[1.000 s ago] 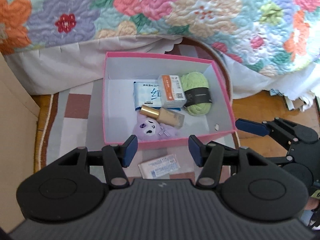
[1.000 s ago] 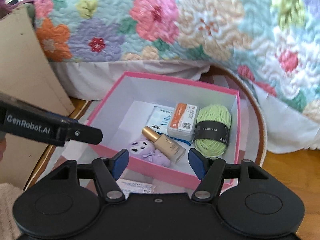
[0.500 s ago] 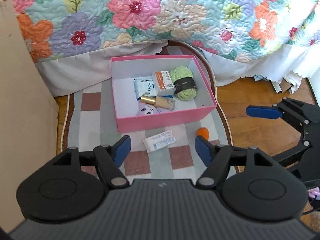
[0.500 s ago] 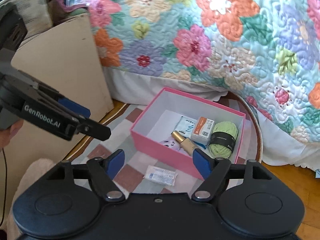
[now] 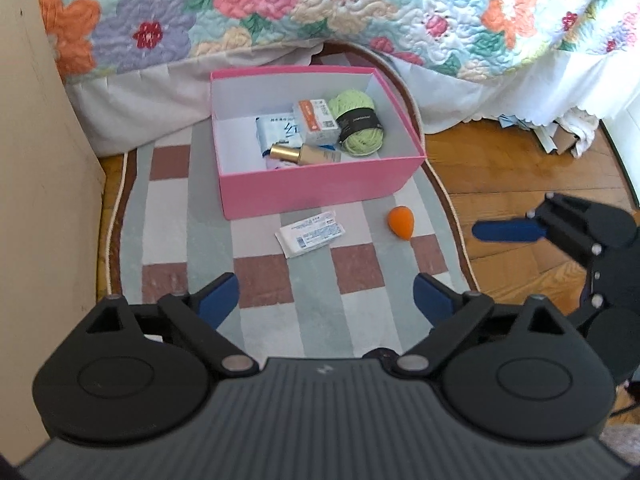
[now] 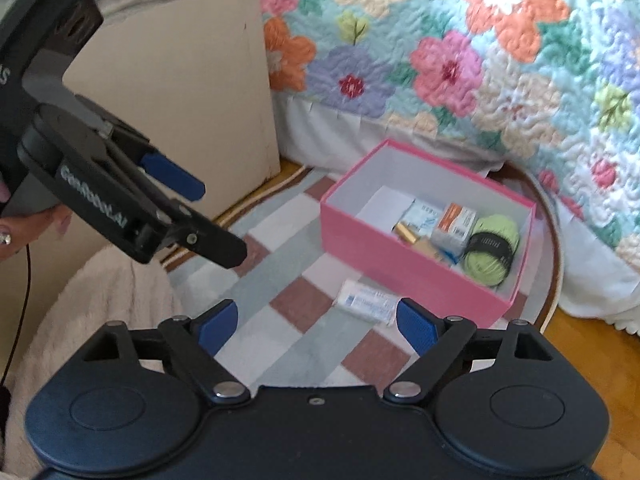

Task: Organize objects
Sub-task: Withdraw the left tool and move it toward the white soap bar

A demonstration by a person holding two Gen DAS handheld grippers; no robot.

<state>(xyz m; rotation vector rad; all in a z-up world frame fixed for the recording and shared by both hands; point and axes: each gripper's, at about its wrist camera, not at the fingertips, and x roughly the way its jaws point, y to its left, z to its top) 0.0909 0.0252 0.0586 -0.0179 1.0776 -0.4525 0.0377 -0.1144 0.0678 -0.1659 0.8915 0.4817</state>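
Note:
A pink box (image 5: 320, 196) stands on a checked rug (image 5: 316, 312) by the bed. It holds green yarn (image 5: 360, 124), a small orange-and-white carton (image 5: 316, 120), a gold-capped bottle (image 5: 304, 155) and a blue-printed packet (image 5: 276, 130). In front of it on the rug lie a white sachet (image 5: 311, 233) and an orange egg-shaped sponge (image 5: 401, 222). My left gripper (image 5: 326, 296) hovers well short of the sachet, jaws opening and empty. My right gripper (image 6: 317, 320) is likewise opening and empty, with the sachet (image 6: 366, 302) and the box (image 6: 400, 264) beyond it.
A flowered quilt (image 5: 360, 8) hangs over the bed behind the box. A tall cardboard panel (image 5: 36, 160) stands at the left. Wooden floor (image 5: 520, 184) lies to the right, with paper scraps (image 5: 560, 136) under the bed's edge. A hand (image 6: 8, 236) holds the left gripper.
Both grippers have drawn back from the box, which now looks smaller and farther. Both pairs of jaws have spread wider. The orange sponge has come into the left wrist view.

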